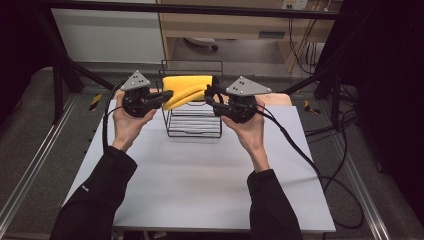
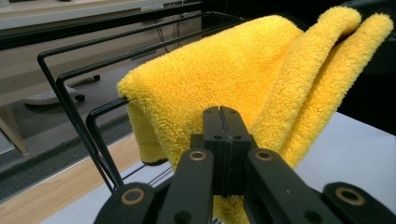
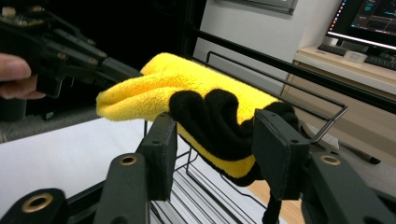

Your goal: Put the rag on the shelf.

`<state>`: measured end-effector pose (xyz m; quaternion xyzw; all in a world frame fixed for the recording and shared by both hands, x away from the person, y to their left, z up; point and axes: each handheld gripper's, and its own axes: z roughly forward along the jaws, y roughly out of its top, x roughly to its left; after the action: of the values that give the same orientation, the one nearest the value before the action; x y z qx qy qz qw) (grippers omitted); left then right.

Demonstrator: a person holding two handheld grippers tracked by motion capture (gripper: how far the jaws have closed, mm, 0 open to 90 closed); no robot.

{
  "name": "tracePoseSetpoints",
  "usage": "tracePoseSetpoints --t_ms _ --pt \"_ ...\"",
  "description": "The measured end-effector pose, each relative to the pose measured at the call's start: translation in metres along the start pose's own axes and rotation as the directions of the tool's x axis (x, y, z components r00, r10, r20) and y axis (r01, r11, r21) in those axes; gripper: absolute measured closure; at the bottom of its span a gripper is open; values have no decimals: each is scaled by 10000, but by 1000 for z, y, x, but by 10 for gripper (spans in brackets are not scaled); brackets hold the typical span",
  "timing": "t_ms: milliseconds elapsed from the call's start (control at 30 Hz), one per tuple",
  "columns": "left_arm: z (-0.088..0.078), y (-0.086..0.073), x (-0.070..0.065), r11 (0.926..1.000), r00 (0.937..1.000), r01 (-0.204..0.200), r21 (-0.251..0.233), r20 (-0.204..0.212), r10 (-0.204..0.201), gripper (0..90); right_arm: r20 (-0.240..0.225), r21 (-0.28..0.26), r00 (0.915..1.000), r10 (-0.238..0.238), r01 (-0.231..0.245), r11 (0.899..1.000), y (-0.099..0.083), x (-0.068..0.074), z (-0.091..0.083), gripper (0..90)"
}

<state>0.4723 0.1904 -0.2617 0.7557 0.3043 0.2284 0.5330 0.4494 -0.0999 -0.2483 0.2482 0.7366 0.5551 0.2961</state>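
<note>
A fluffy yellow towel (image 1: 187,82) (image 2: 219,70) (image 3: 187,79) hangs over the top bars of a black wire rack (image 1: 195,132) (image 2: 60,84) (image 3: 327,107) at the back of the white table. My left gripper (image 1: 169,94) (image 2: 222,112) is at the towel's left end, its jaws pressed together on a fold that it holds out from the rack. It also appears far off in the right gripper view (image 3: 130,72). My right gripper (image 1: 209,95) (image 3: 217,135) is at the right end, jaws apart. A black fuzzy cloth (image 3: 215,116) lies on the towel between them.
The white table (image 1: 200,190) stretches toward me in front of the rack. Black cables (image 1: 300,150) trail off to the right. A wooden strip (image 2: 56,186) edges the table behind the rack. A monitor (image 3: 369,18) stands on a desk beyond.
</note>
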Motion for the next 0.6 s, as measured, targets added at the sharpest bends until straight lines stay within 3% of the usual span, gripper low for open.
tracePoseSetpoints --t_ms 167,267,333,433,600 --pt "2 -1 -1 9999 9998 -160 57 -84 161 900 -162 -397 9995 278 -284 9988 10 1 -1 439" --pt "5 -4 -1 9999 9999 -118 76 -63 119 900 -219 -600 9986 486 -498 9970 17 1 -2 527" --pt "7 -6 -2 9998 9998 -164 144 -69 165 900 -368 -378 9973 630 -644 9972 17 1 3 659" --pt "10 -10 -2 9994 9997 -236 248 -80 238 900 -268 485 9972 704 -691 9964 7 2 17 819" --pt "13 -17 -2 9992 9994 -322 232 -108 325 900 105 1178 9946 1037 -1042 9876 -18 -3 34 888"
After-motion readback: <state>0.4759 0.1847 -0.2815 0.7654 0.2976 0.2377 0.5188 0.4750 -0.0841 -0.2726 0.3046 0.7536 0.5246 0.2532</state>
